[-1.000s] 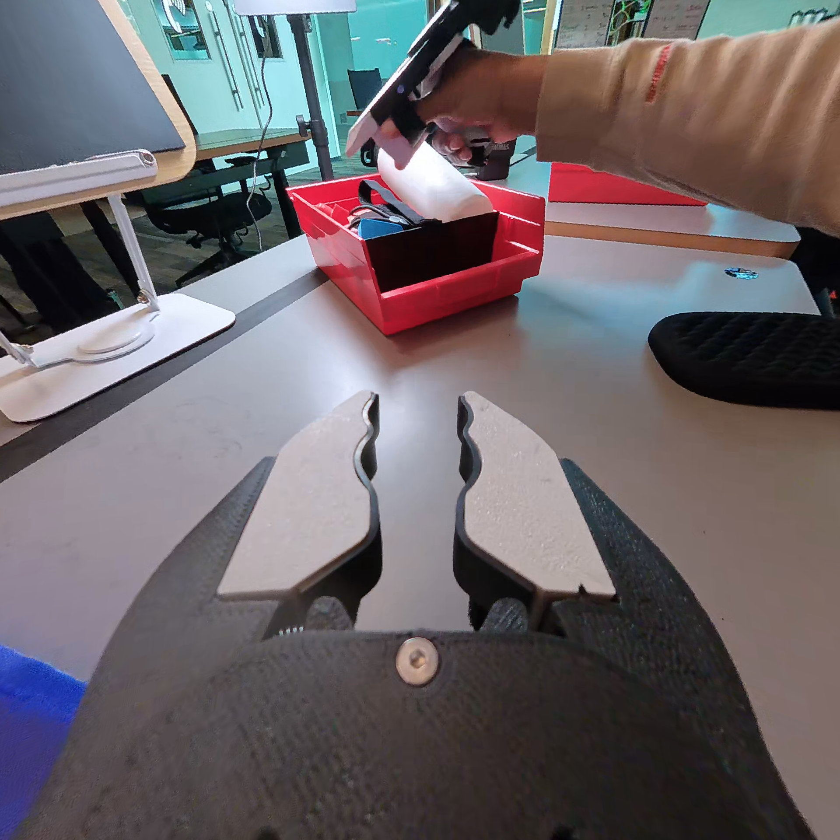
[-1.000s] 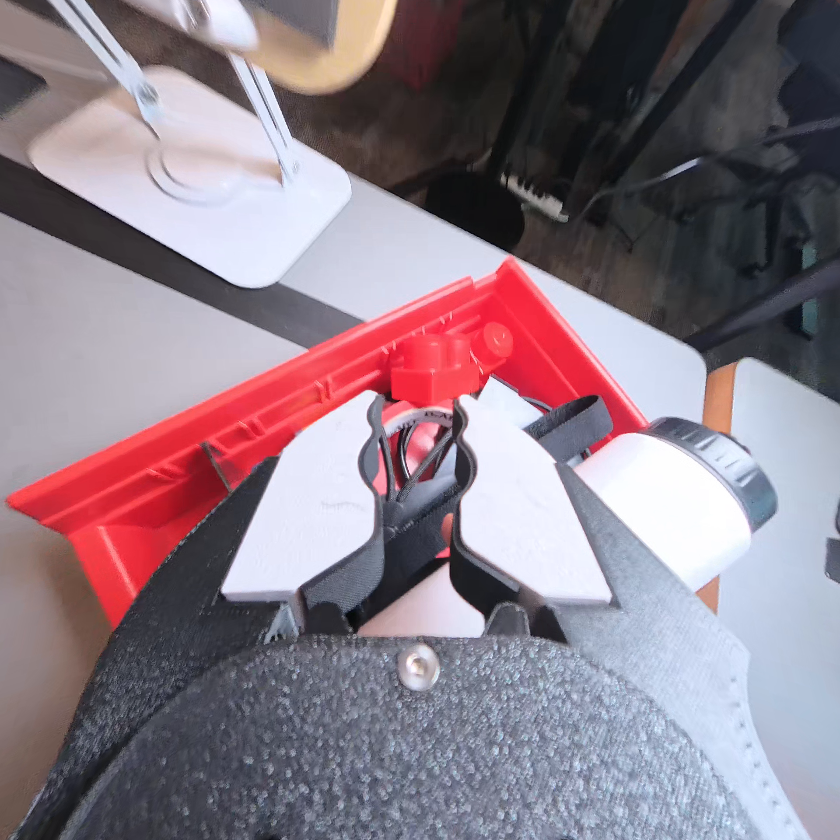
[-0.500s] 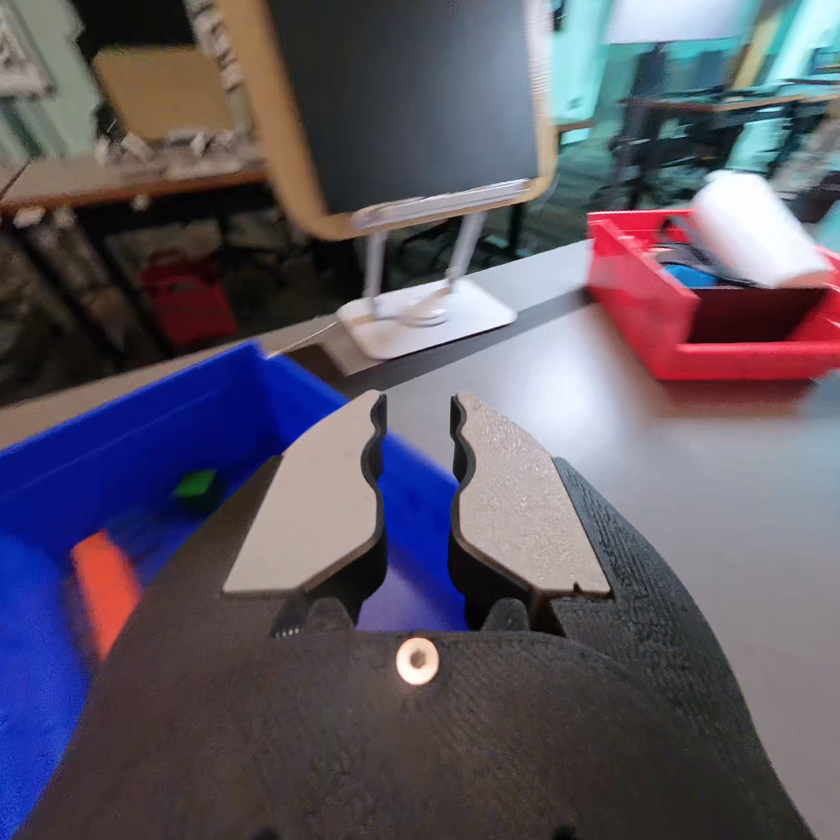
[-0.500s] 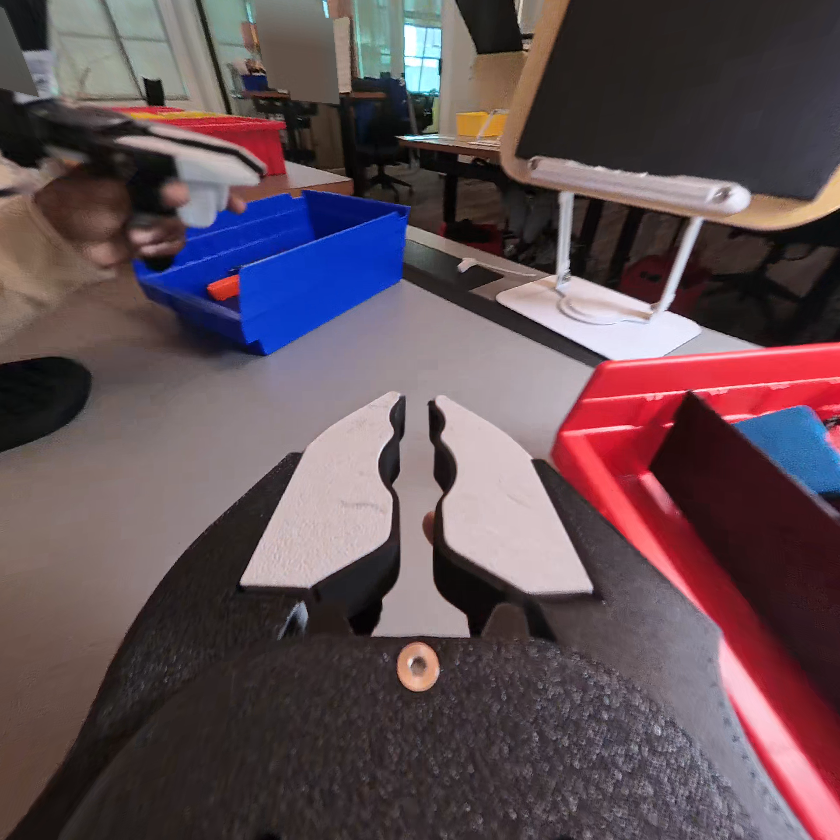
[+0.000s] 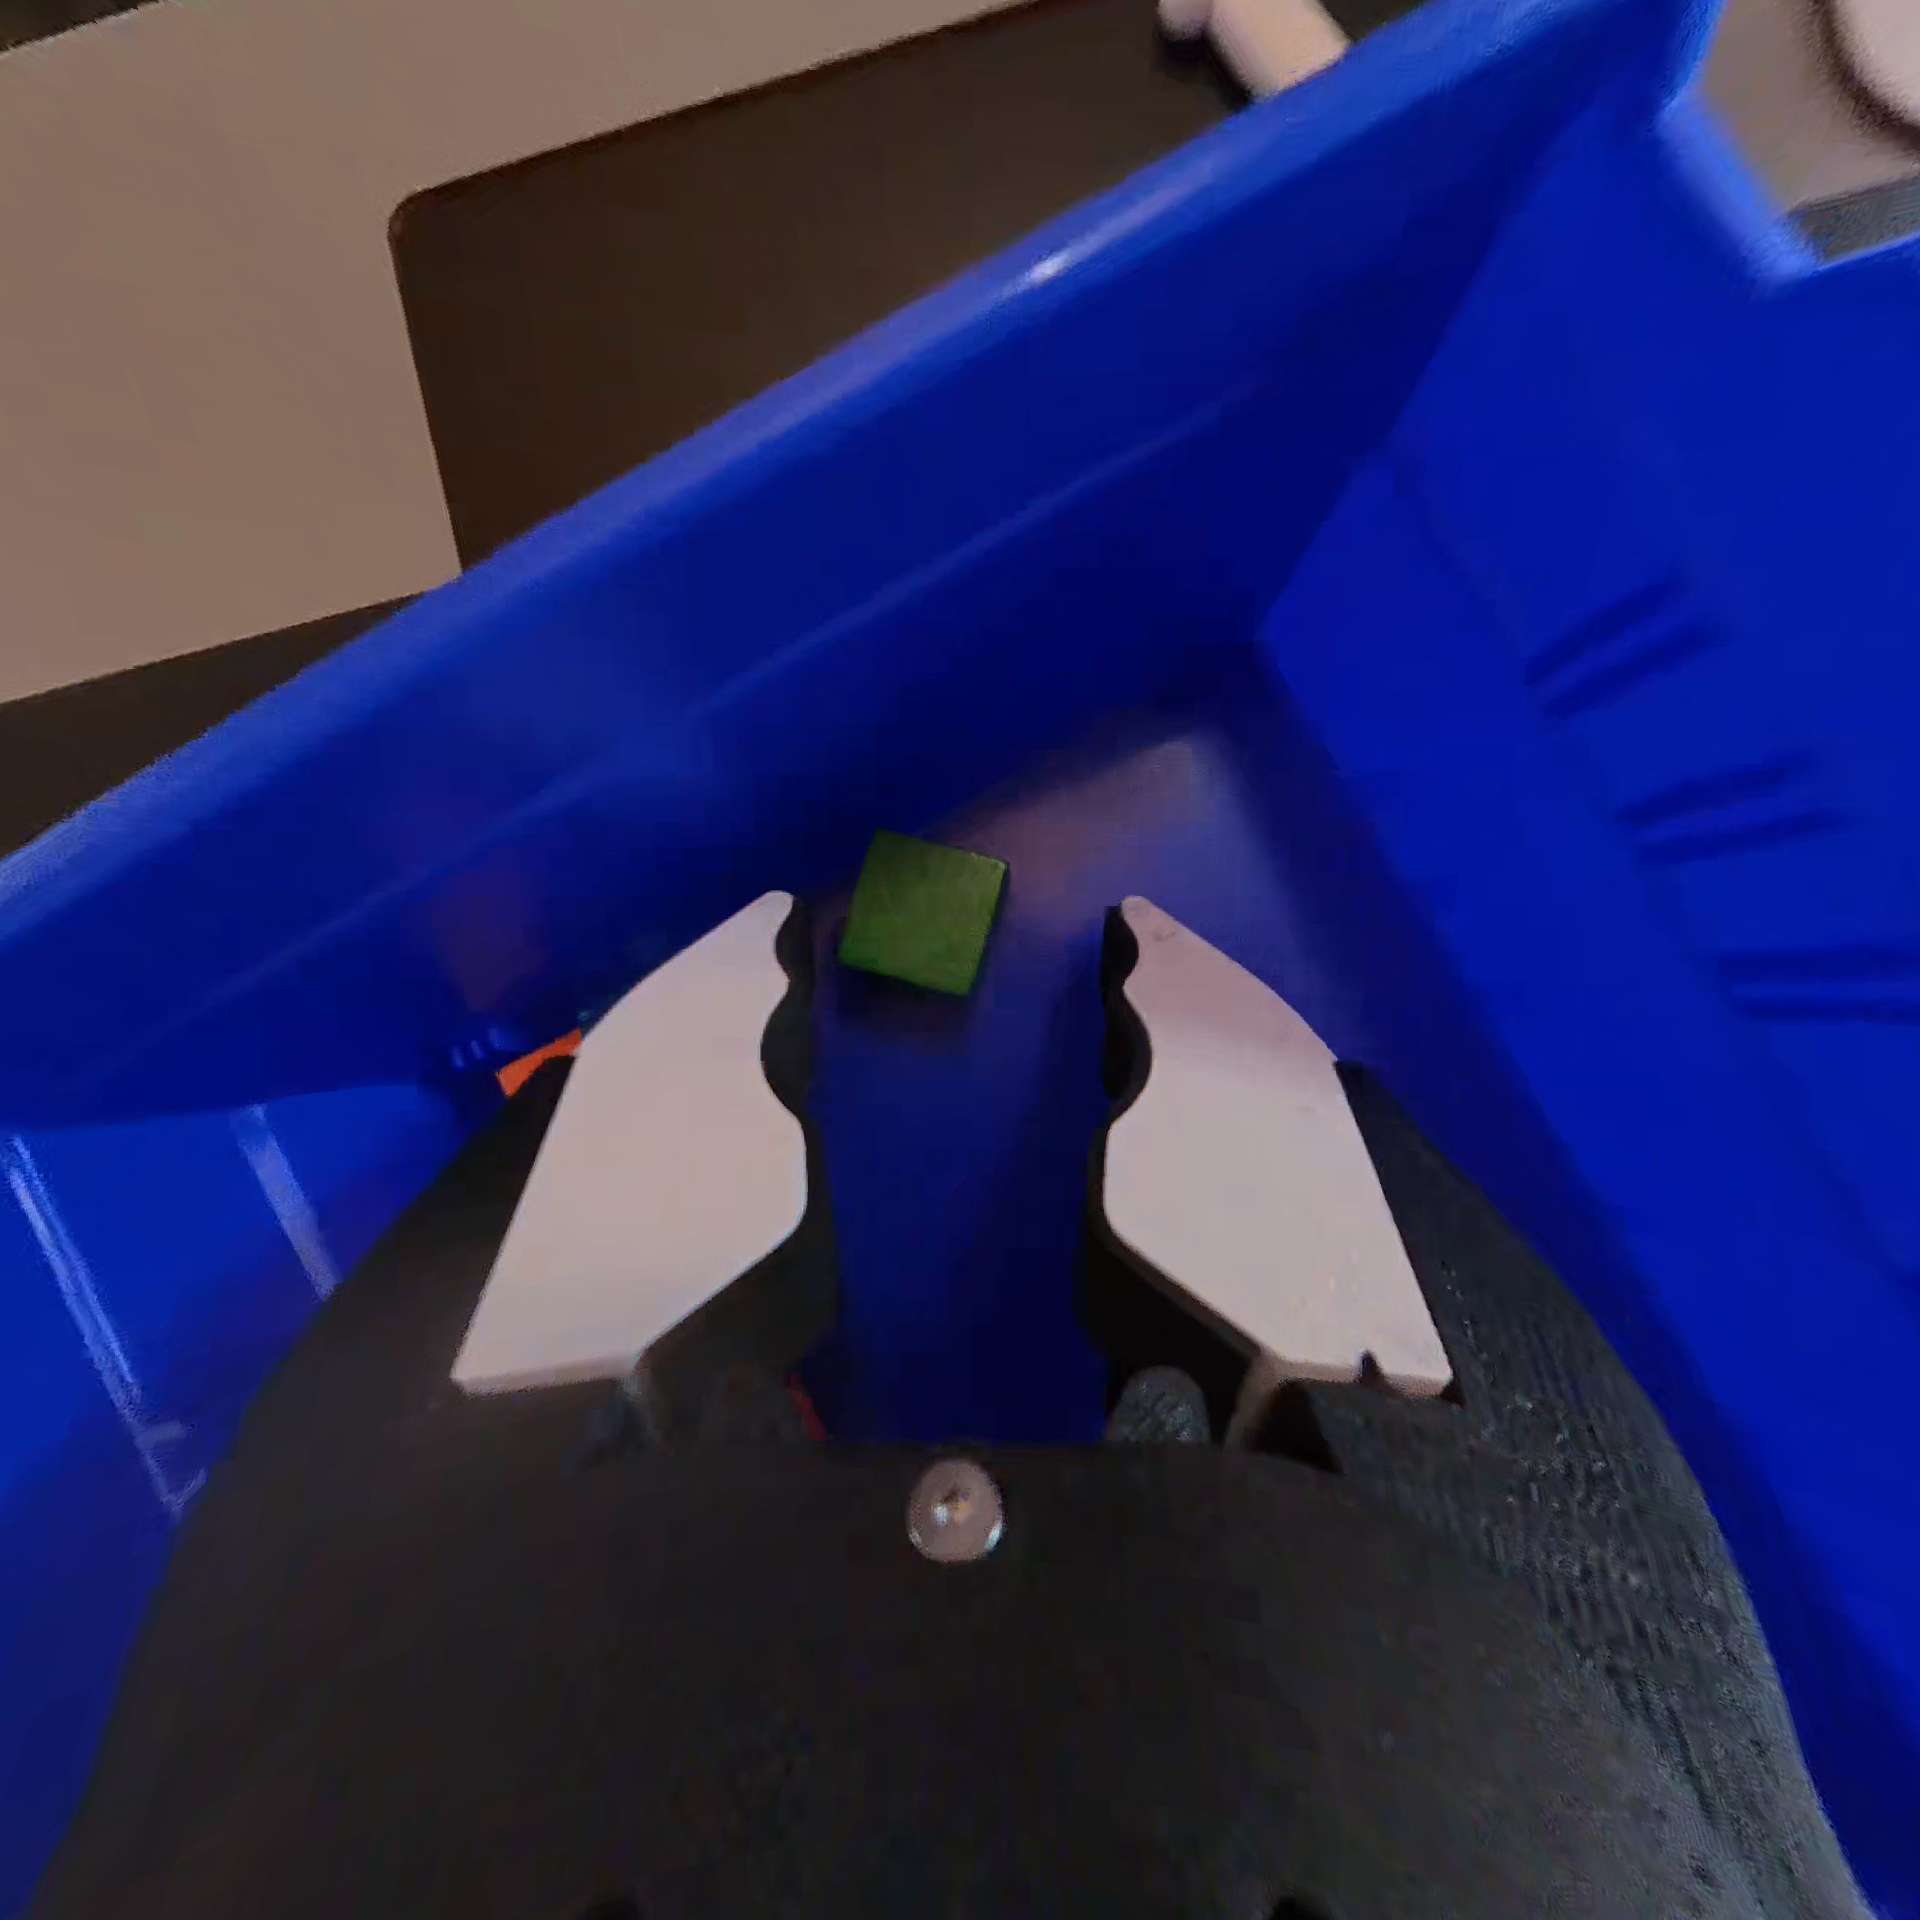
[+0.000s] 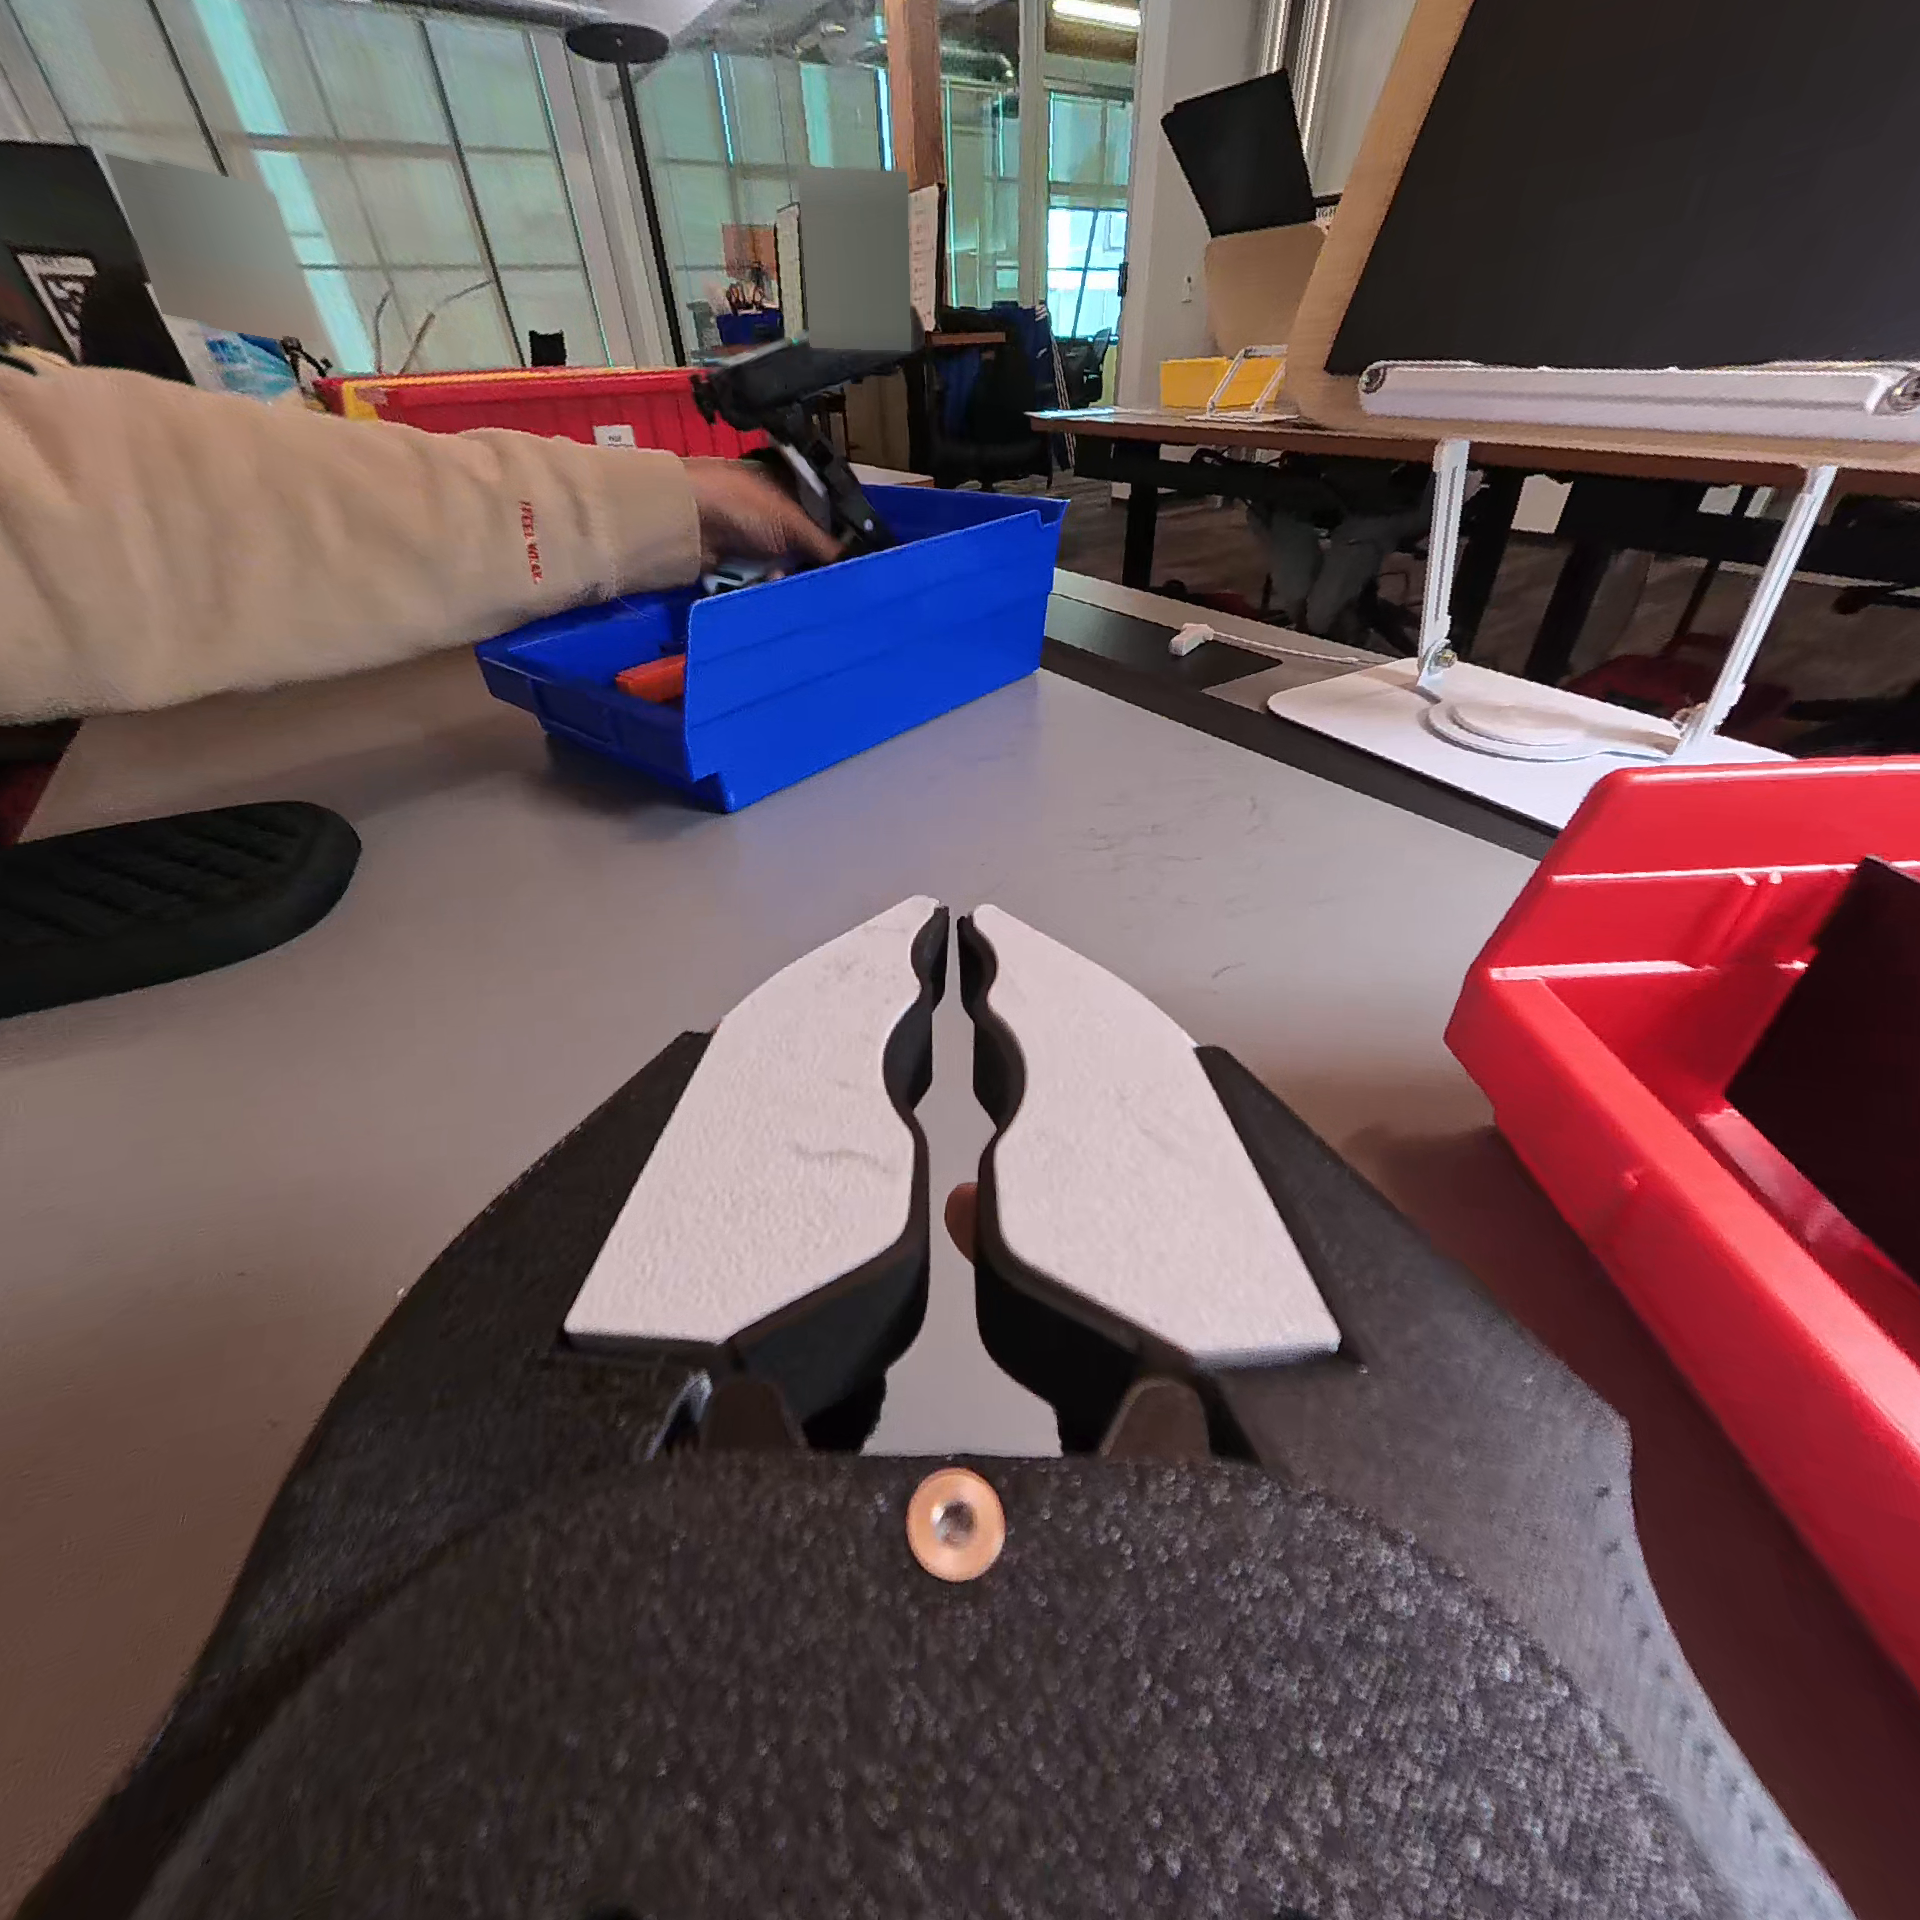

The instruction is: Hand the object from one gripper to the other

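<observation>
A small green cube lies on the floor of the blue bin, near its far wall. My left gripper is open inside the bin, tips just short of the cube, which sits close to the left finger. An orange object peeks out beside the left finger. In the right wrist view the left gripper dips into the blue bin, held by a hand with a cream sleeve. My right gripper is shut and empty, low over the grey table.
A red bin with a black divider stands right of my right gripper. A black textured pad lies at the left. A white stand holding a dark board stands at the back right. An orange object lies in the blue bin. The grippers' ends are close to 50 cm from one another.
My left gripper swung left from the table, tipped down into the blue bin and opened wider over the green cube. My right gripper left the red bin, turned toward the table and shut.
</observation>
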`<state>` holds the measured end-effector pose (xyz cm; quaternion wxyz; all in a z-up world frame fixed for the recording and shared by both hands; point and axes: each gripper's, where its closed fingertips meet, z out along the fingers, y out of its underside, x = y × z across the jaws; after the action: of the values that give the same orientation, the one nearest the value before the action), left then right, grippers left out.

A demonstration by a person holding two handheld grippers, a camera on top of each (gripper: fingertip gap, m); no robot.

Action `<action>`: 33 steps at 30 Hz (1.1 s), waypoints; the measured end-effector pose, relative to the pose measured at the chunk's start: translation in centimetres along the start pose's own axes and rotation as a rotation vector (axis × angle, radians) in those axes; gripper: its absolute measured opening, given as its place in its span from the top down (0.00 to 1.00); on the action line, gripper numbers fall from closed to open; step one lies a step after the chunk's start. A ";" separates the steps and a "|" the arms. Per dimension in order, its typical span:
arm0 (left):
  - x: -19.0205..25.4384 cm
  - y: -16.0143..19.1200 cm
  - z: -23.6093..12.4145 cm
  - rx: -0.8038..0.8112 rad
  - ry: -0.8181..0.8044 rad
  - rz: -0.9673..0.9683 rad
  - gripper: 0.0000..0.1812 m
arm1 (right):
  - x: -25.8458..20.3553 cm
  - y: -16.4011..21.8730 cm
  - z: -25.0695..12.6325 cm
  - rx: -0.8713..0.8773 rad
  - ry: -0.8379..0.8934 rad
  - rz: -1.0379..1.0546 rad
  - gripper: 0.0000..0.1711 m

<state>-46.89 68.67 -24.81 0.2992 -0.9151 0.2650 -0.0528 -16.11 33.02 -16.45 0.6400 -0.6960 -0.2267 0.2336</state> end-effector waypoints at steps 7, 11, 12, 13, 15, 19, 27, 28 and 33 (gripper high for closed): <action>1.2 0.0 -0.7 0.028 0.012 0.073 0.84 | 1.0 -0.1 -0.4 0.010 0.018 0.046 0.99; 5.9 -3.6 -8.7 0.365 0.190 0.079 0.84 | 1.0 0.0 -0.4 0.009 0.030 0.006 0.99; 8.2 -4.3 -11.5 0.461 0.297 0.096 0.84 | 0.8 0.0 -0.2 0.006 0.028 -0.020 0.99; 10.7 -4.5 -14.4 0.541 0.408 0.112 0.84 | 0.6 0.0 0.0 0.000 0.030 -0.054 0.98; 15.9 -3.7 -19.4 0.648 0.630 0.139 0.84 | -0.1 -0.6 0.8 0.000 0.037 -0.144 0.94; 26.0 0.9 -25.7 0.762 1.054 0.118 0.84 | -3.3 -4.7 2.5 0.078 0.063 -0.475 0.84; 35.7 8.1 -25.4 0.528 1.469 -0.005 0.85 | -9.6 -6.3 6.8 0.082 -0.003 -0.966 0.84; 35.7 8.4 -25.2 0.528 1.470 0.014 0.84 | -9.6 -5.9 6.9 0.074 -0.007 -0.951 0.84; 34.9 9.4 -23.9 0.699 1.215 0.400 0.75 | -9.8 -4.8 5.6 -0.017 -0.370 -0.252 0.84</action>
<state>-27.46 31.78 -12.87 0.3781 -0.5092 0.5140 -0.5775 -27.37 31.80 -11.75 0.6057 -0.6130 -0.4272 0.2737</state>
